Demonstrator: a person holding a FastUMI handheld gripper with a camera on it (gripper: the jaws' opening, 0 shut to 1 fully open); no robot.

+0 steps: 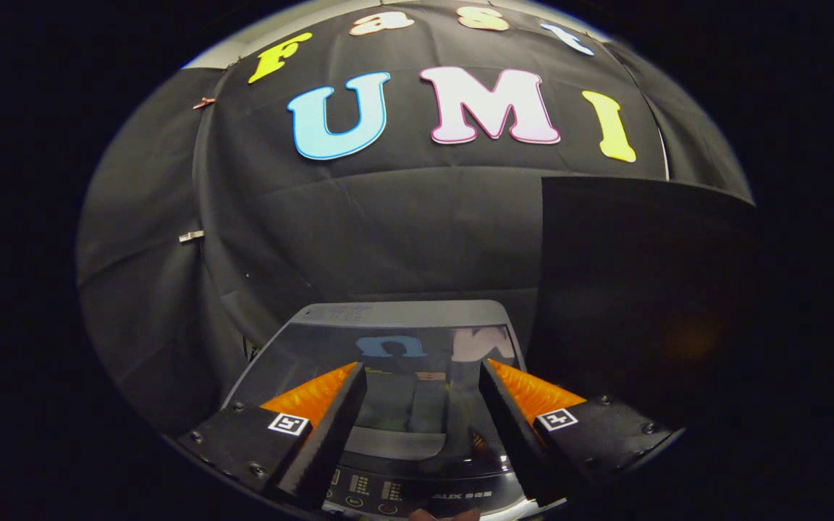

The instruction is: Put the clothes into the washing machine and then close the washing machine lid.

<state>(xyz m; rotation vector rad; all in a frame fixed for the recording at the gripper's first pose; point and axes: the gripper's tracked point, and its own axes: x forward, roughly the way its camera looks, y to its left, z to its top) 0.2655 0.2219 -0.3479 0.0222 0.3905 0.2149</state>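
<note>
A grey top-loading washing machine (pixel 395 315) stands just below and ahead of my fingers. Its dark glass lid (pixel 294 362) lies flat and closed, mirroring the booth wall. My gripper (pixel 423 369) hovers over the lid, open, with nothing between the fingers. The machine's control panel (pixel 417 492) with small printed marks lies near the bases of the fingers, on the side closest to me. I see no clothes in this view.
The black cloth wall of the booth (pixel 402 231) rises right behind the machine. A dark, flat panel or box (pixel 641 289) stands to the right of the machine, close beside it. A small clip (pixel 190 236) pins the cloth to the left.
</note>
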